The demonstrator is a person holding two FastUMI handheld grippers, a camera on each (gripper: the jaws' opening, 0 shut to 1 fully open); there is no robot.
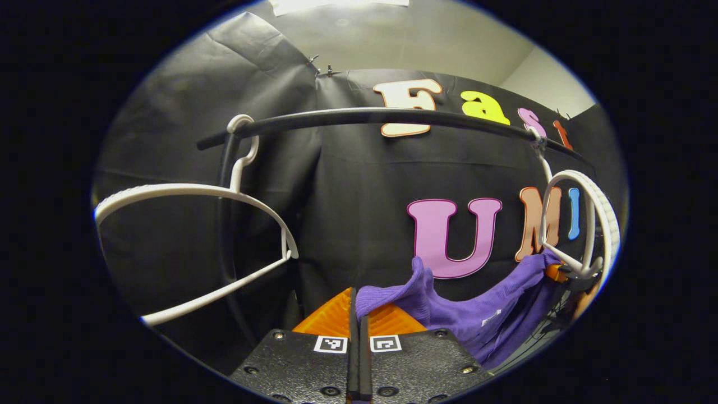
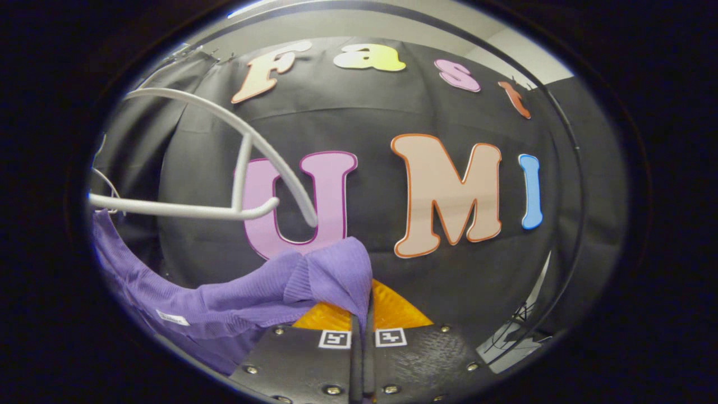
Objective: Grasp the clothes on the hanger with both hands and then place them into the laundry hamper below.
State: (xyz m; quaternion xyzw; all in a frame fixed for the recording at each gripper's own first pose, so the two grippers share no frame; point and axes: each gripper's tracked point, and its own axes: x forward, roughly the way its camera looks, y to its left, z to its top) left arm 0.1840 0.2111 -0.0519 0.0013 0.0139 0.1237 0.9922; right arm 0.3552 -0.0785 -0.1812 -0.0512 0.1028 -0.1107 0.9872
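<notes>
Purple garment (image 1: 477, 314) pinched in both tongs, lower part cut off

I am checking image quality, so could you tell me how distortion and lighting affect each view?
Left gripper view: fisheye bows the black rail and white hanger; purple garment sharp, evenly lit. Right gripper view: hanger curves strongly, edges darken, garment is clear.

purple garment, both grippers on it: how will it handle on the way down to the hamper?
Likely floppy: the purple garment sags between the left hand-held gripper and right hand-held gripper. Probably light, a thin ribbed knit. Its loose edge could snag the white hanger close above.
</notes>
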